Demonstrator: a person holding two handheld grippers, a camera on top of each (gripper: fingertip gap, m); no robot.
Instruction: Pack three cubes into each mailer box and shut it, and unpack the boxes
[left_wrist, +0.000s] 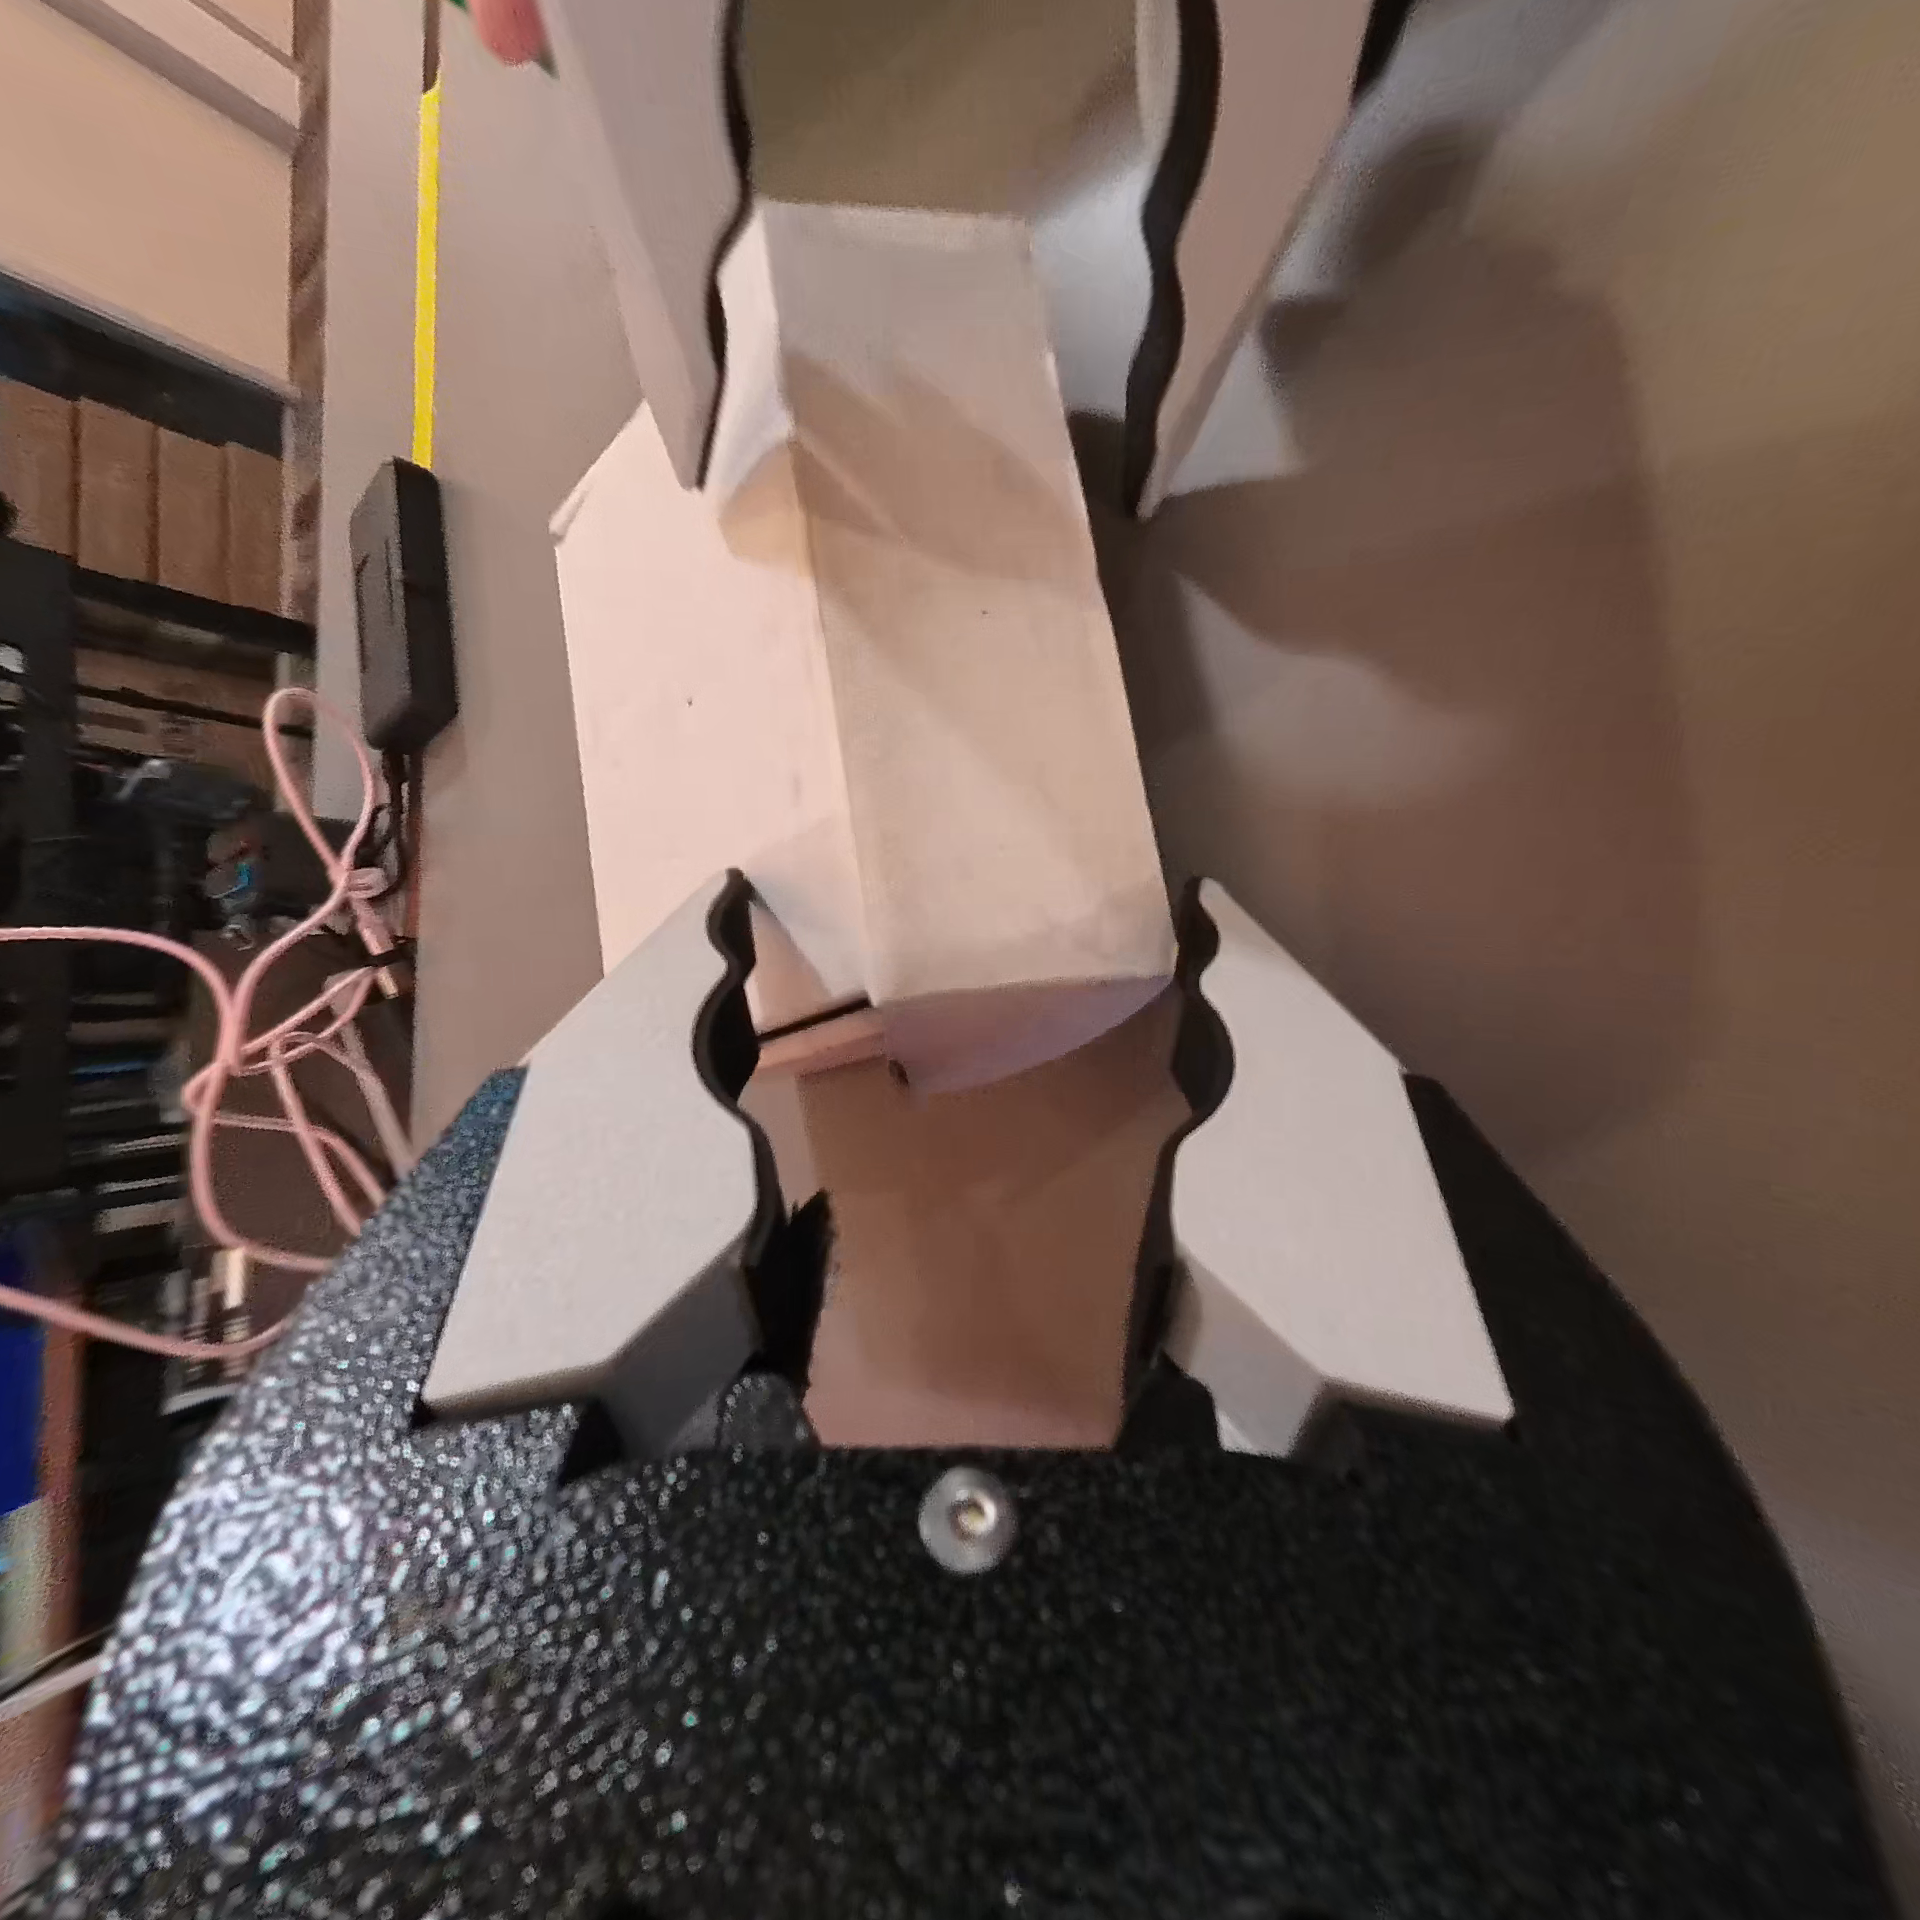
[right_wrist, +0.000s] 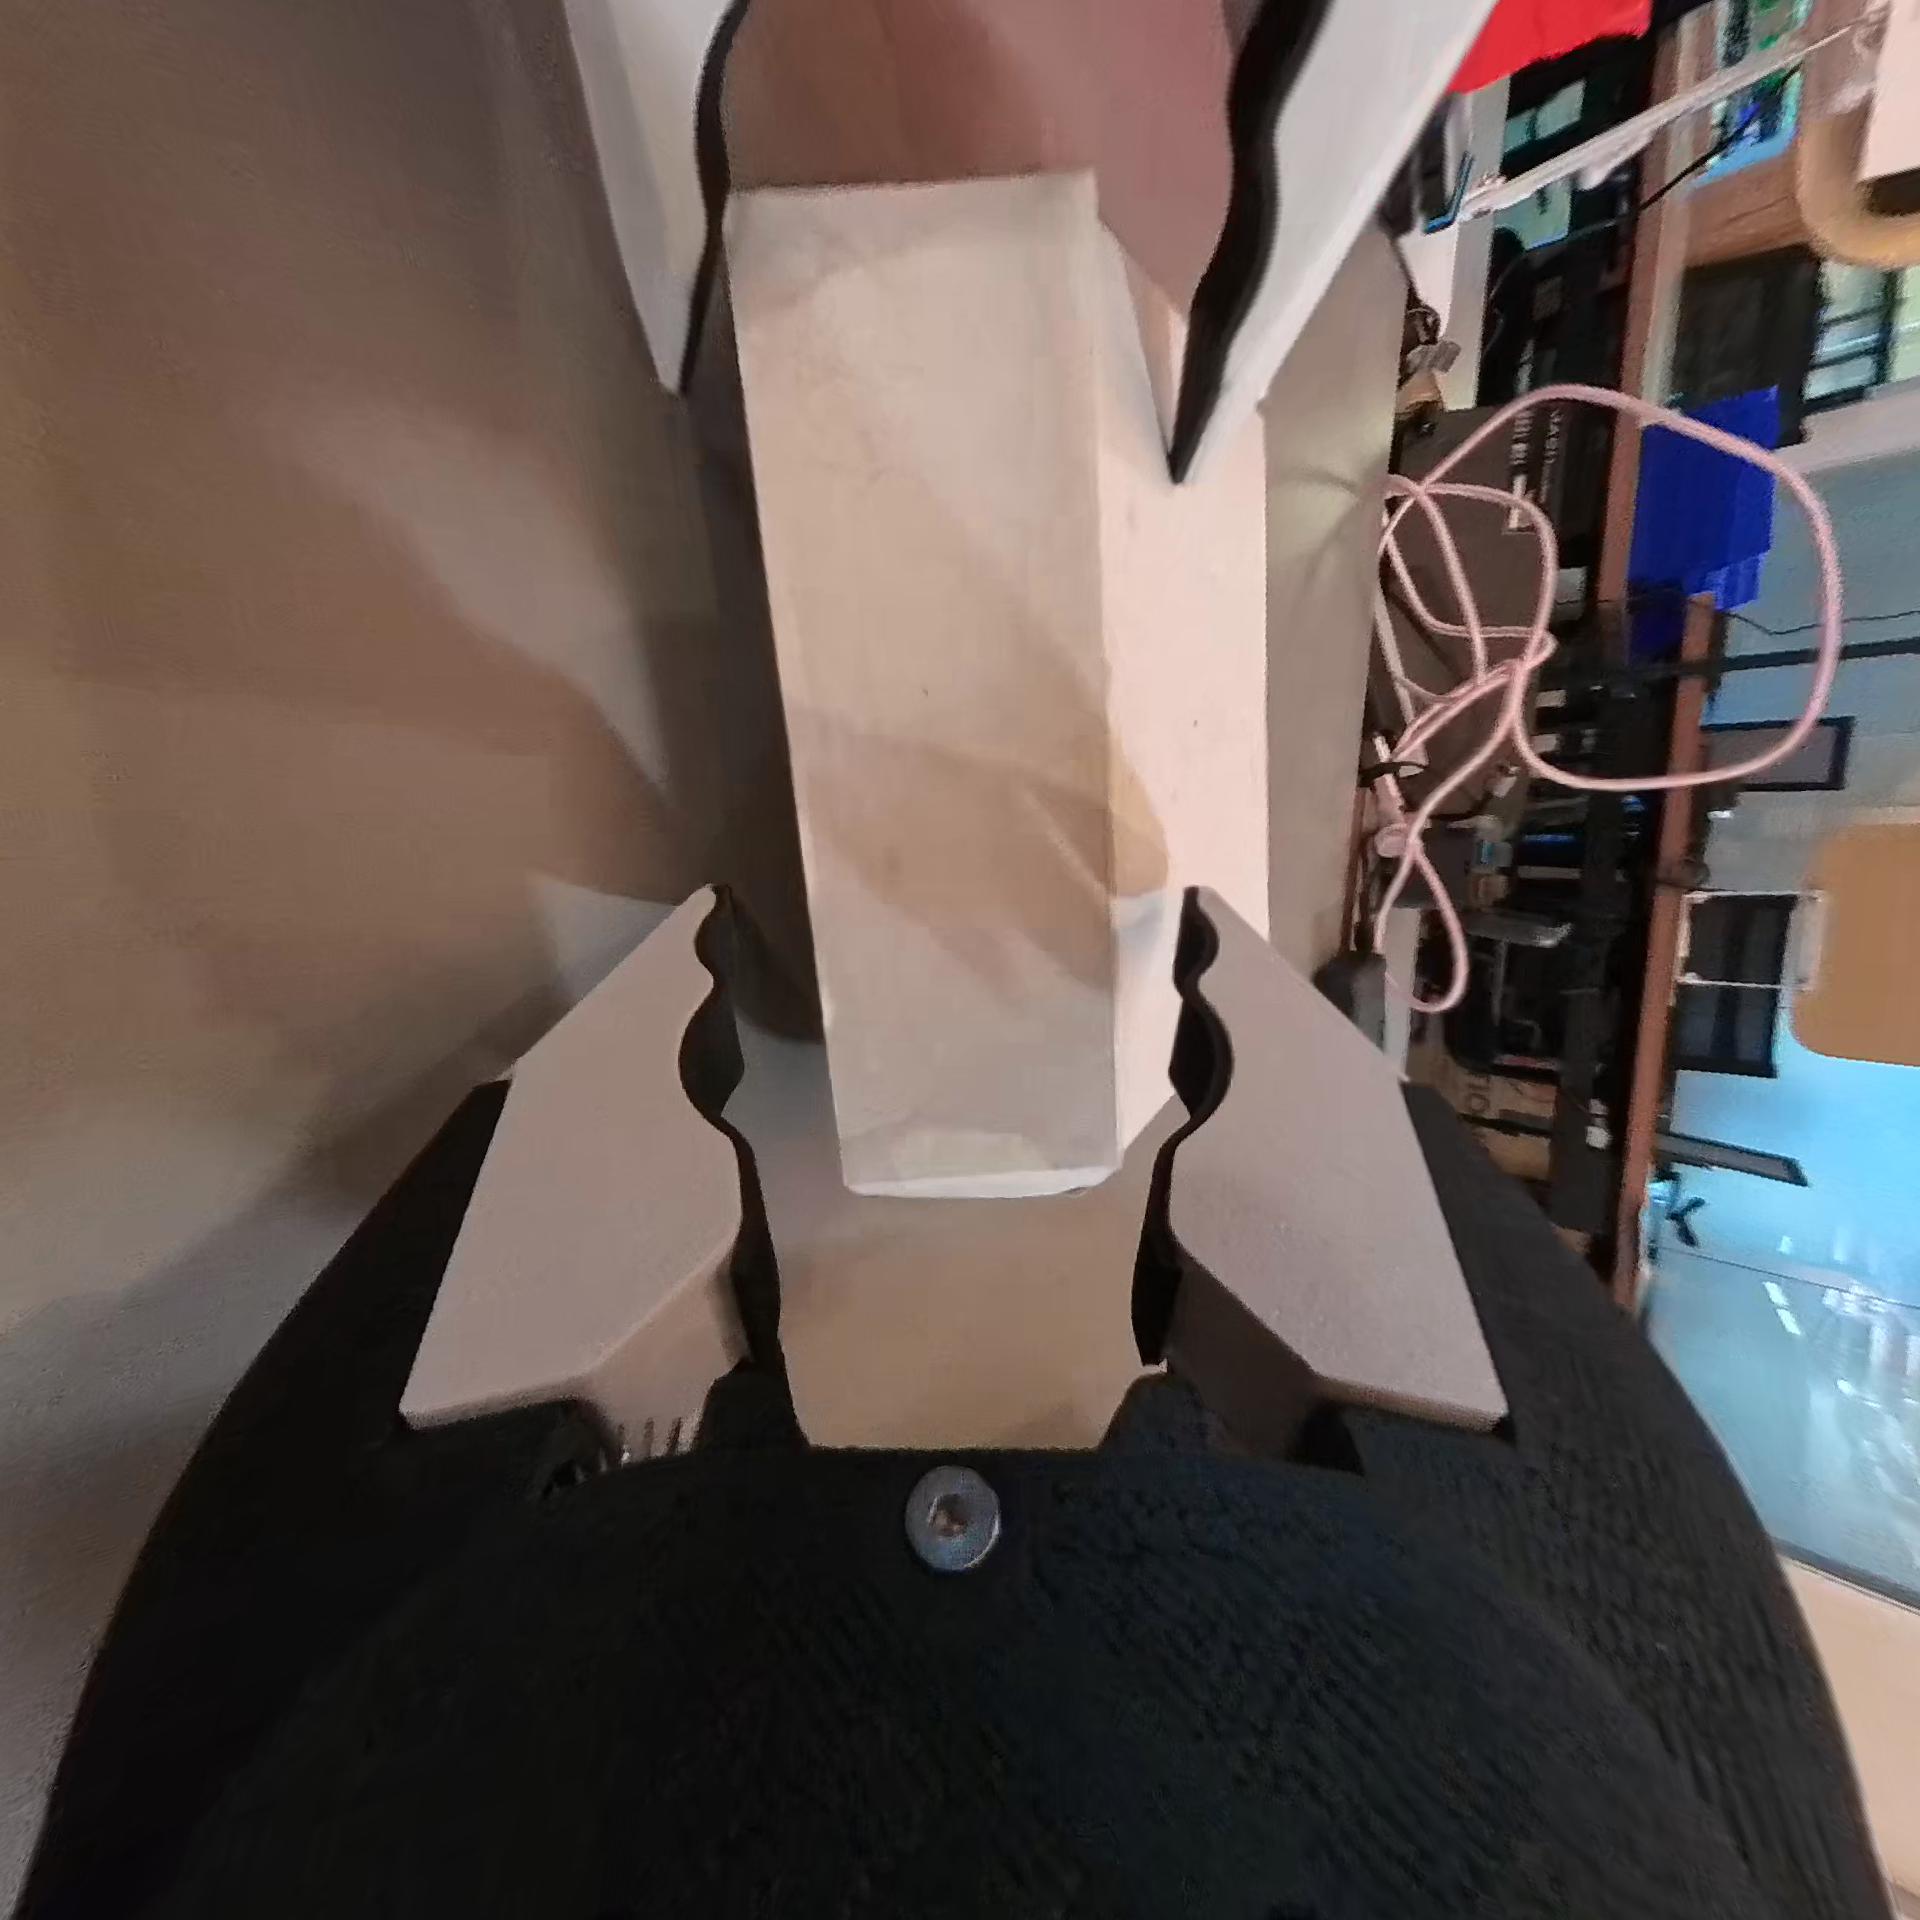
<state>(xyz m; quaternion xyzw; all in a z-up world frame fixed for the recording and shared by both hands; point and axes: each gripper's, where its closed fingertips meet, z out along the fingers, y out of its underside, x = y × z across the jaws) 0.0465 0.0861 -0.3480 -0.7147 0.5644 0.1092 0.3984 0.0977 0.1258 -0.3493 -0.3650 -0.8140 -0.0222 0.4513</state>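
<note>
Jaws of the left gripper (left_wrist: 964, 935) stand spread wide in the left wrist view, at lower centre of the frame, with nothing clamped between them. One end of a long white cardboard mailer box (left_wrist: 935, 675) reaches into the gap between the grey fingertips (left_wrist: 665, 997); whether it touches either pad cannot be told. The box runs up the middle of the frame, its panels partly folded. At the upper centre the right gripper (left_wrist: 925, 488) faces this one from the far end of the box, jaws likewise spread on either side of it. A pale surface (left_wrist: 1558, 727) fills the right half, blurred. At the left edge a black adapter block (left_wrist: 403, 603) lies near a tangle of pink cable (left_wrist: 291, 883), with shelving behind.

Right wrist view: right gripper (right_wrist: 951, 925) at lower centre, jaws apart, not gripping. The white mailer box (right_wrist: 935, 675) runs up the frame centre, its near end lying between the fingers (right_wrist: 1299, 1091), closer to the right-hand one; contact not clear. Left gripper (right_wrist: 925, 436) at upper centre, jaws open around the far end. Pale surface (right_wrist: 312, 623) at left, blurred. Pink cable (right_wrist: 1621, 623) loops at the right edge before cluttered shelves.
</note>
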